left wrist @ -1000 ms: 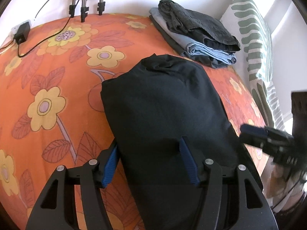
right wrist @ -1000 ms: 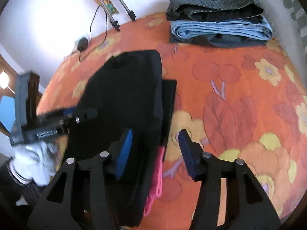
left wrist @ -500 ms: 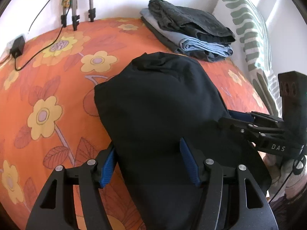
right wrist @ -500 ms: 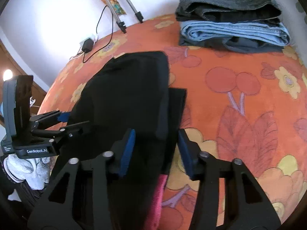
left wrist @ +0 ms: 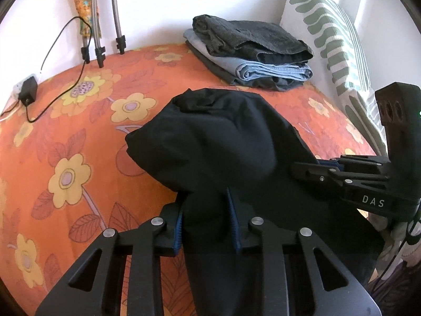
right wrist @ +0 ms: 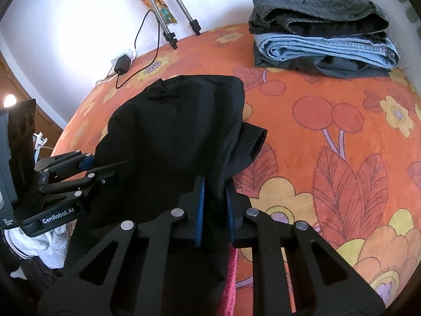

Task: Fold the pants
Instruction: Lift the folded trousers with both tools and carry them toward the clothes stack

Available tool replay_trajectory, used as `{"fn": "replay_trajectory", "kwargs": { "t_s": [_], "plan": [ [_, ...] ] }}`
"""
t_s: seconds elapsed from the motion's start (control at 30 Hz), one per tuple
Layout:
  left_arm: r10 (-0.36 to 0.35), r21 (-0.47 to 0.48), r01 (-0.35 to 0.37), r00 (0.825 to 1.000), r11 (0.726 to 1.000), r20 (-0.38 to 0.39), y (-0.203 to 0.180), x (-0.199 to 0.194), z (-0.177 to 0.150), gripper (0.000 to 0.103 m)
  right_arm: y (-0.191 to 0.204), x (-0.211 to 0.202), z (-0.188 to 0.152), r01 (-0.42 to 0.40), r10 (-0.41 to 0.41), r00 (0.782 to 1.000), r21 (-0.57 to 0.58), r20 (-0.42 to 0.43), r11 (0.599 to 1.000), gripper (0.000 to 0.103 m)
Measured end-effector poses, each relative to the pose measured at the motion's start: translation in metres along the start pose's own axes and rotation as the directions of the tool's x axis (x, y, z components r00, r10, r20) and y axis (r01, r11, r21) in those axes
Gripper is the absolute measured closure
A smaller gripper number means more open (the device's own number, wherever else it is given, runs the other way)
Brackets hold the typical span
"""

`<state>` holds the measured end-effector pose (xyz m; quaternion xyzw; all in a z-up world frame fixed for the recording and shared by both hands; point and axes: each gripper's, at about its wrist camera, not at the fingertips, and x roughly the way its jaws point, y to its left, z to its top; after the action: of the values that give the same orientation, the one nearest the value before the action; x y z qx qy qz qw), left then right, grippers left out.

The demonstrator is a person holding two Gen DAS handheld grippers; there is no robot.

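The black pants (left wrist: 223,142) lie folded lengthwise on the orange flowered bedspread (left wrist: 65,137), their near end bunched and lifted. My left gripper (left wrist: 206,216) is shut on the near left part of the cloth. My right gripper (right wrist: 213,197) is shut on the near right edge of the pants (right wrist: 171,131). Each gripper shows in the other's view, the right one (left wrist: 310,168) at the pants' right side and the left one (right wrist: 105,166) at their left side. A loose pant end (right wrist: 252,142) sticks out to the right.
A stack of folded trousers (left wrist: 252,52) lies at the far side of the bed, also in the right wrist view (right wrist: 321,39). A striped pillow (left wrist: 334,34) leans at the far right. Tripod legs (left wrist: 100,31) and a charger with cable (left wrist: 27,92) are at the far left. Pink cloth (right wrist: 231,281) lies under the pants.
Both grippers have closed from open onto the near end of the pants. The cloth has bunched and risen between them. The grippers have come closer together.
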<state>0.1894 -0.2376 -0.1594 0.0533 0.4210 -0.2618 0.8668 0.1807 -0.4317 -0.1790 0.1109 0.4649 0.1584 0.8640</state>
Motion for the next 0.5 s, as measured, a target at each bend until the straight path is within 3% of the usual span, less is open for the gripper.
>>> {"fn": "replay_trajectory", "kwargs": {
  "t_s": [0.27,0.4,0.5],
  "plan": [
    [0.038,0.019,-0.038,0.999,0.999,0.016,-0.006,0.003,-0.002,0.077,-0.001,0.003,0.001,0.011,-0.01,1.0,0.026,-0.004,1.0,0.088],
    [0.011,-0.024,-0.01,0.999,1.0,0.045,-0.001,-0.006,0.0,0.091,0.01,-0.002,0.001,0.045,-0.045,0.999,-0.005,0.011,0.999,0.092],
    [-0.004,-0.047,0.007,0.998,0.999,0.069,0.001,-0.015,0.001,0.095,0.017,-0.011,0.002,0.042,-0.042,0.999,-0.005,0.033,0.999,0.094]
  ]
}}
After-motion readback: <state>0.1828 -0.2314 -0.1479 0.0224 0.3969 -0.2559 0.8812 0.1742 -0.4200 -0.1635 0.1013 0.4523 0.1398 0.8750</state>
